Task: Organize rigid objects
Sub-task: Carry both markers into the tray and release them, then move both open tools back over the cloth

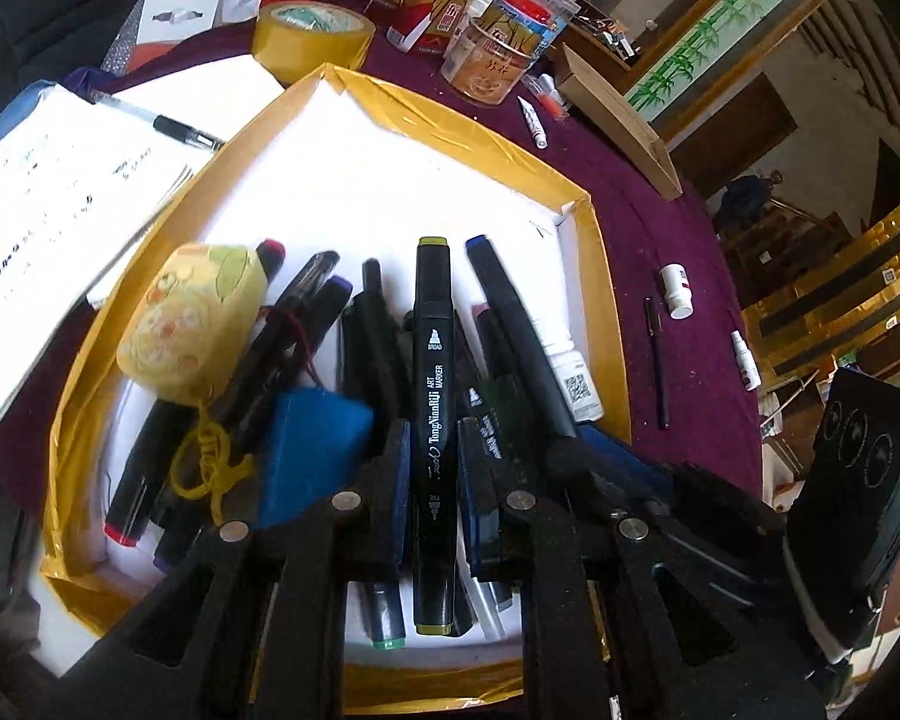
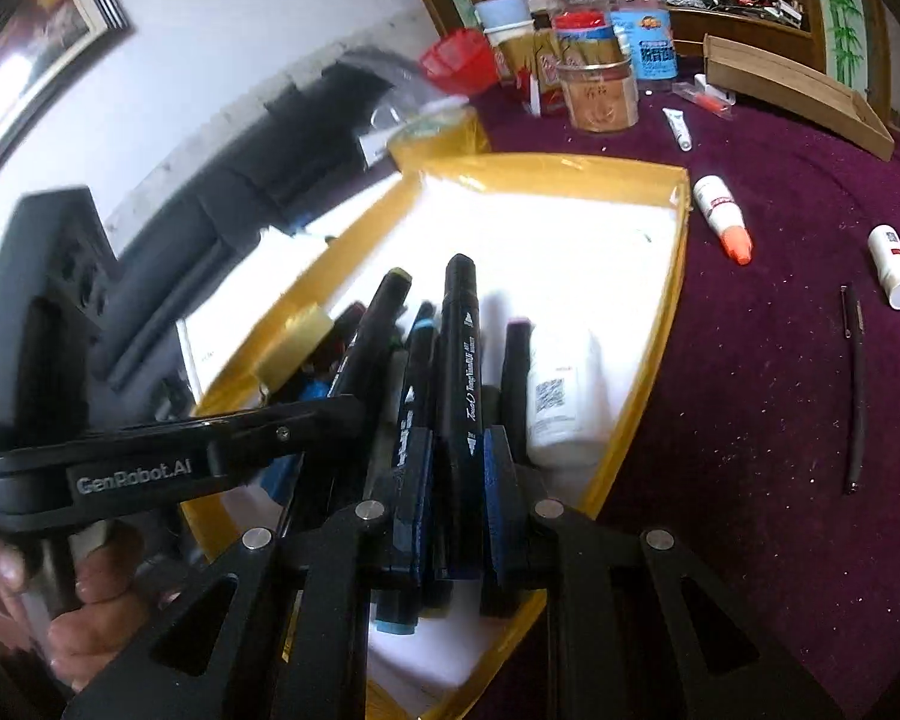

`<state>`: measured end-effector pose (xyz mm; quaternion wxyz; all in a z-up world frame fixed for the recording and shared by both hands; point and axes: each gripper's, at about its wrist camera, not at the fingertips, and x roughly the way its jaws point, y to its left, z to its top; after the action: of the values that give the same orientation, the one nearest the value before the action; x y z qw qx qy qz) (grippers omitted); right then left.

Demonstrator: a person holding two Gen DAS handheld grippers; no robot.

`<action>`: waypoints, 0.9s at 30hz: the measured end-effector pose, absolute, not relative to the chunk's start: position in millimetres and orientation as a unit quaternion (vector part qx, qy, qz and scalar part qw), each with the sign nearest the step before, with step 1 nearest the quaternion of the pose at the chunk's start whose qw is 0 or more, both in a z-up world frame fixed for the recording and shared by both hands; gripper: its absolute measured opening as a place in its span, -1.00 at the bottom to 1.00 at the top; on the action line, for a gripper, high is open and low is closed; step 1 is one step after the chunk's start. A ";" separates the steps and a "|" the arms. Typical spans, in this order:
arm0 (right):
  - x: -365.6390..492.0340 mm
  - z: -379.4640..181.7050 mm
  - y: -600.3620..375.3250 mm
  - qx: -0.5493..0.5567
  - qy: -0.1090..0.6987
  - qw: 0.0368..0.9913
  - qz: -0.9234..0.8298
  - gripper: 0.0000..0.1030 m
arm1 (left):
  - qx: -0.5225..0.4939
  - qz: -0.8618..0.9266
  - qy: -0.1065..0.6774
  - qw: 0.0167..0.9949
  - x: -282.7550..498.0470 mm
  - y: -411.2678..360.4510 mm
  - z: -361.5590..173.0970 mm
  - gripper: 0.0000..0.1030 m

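Note:
A white tray with yellow tape rim (image 1: pixel 588 252) (image 2: pixel 678 276) holds a pile of black art markers. My left gripper (image 1: pixel 432 468) is shut on a black marker with olive caps (image 1: pixel 433 396), held over the pile. My right gripper (image 2: pixel 456 480) is shut on a black marker with a dark blue end (image 2: pixel 459 396), also over the tray. A yellow pouch (image 1: pixel 192 318), a blue block (image 1: pixel 318 450) and a white bottle (image 1: pixel 576 378) (image 2: pixel 561 402) lie in the tray. The left gripper's body (image 2: pixel 150 450) shows in the right wrist view.
On the purple tablecloth (image 2: pixel 750 420) lie a black pen (image 2: pixel 855 384) (image 1: pixel 657 360), small white bottles (image 2: pixel 894 264) (image 1: pixel 675 291), an orange-tipped glue bottle (image 2: pixel 723 216), a tape roll (image 1: pixel 312 30), jars (image 1: pixel 498 54), a wooden box (image 2: pixel 798 90) and paper sheets with a pen (image 1: pixel 60 180).

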<state>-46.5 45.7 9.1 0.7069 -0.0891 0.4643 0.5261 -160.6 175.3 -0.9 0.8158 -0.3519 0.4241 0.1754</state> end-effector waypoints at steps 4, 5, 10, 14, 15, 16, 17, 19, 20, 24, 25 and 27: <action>-48.5 4.7 51.1 -0.107 0.472 0.709 0.513 -0.71 | -0.355 0.179 0.425 0.813 -162.5 175.5 -5.1 -0.76; -49.2 3.8 52.4 -0.109 0.472 0.710 0.511 -0.71 | -0.356 0.179 0.424 0.813 -163.6 175.8 -5.7 -0.76; -49.0 5.4 52.1 -0.110 0.474 0.711 0.508 -0.71 | -0.365 0.179 0.422 0.811 -164.5 177.7 -7.4 -0.76; -47.8 12.8 44.2 -0.100 0.464 0.716 0.511 -0.54 | -0.363 0.171 0.417 0.816 -166.6 174.3 -5.1 -0.59; -45.9 16.8 40.3 -0.093 0.456 0.720 0.515 -0.48 | -0.359 0.168 0.415 0.819 -166.8 172.5 -3.3 -0.41; -44.7 20.0 37.2 -0.089 0.451 0.721 0.518 -0.47 | -0.356 0.167 0.412 0.822 -167.0 170.2 -0.9 -0.19; -42.4 24.3 32.8 -0.083 0.446 0.721 0.523 -0.46 | -0.353 0.167 0.407 0.825 -167.0 168.2 1.6 -0.11; -37.4 32.2 25.1 -0.067 0.438 0.719 0.535 -0.46 | -0.336 0.172 0.402 0.834 -164.8 163.6 7.1 -0.06; -31.2 36.7 18.9 -0.057 0.435 0.720 0.538 -0.46 | -0.330 0.174 0.401 0.836 -163.7 161.4 9.1 -0.06; 0.0 49.2 -2.6 -0.027 0.427 0.732 0.530 -0.38 | -0.296 0.169 0.395 0.853 -156.3 144.1 21.6 -0.06; 12.0 52.7 -10.9 -0.017 0.424 0.735 0.529 -0.33 | -0.284 0.165 0.392 0.859 -153.2 137.6 26.1 -0.06; 36.6 57.4 -26.9 -0.004 0.421 0.738 0.527 -0.26 | -0.264 0.155 0.388 0.869 -145.9 126.3 33.7 -0.06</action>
<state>36.6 -26.9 57.4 0.7381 -0.0043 0.4212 0.5270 -145.9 126.3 33.7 0.8691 -0.2645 0.3882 0.1552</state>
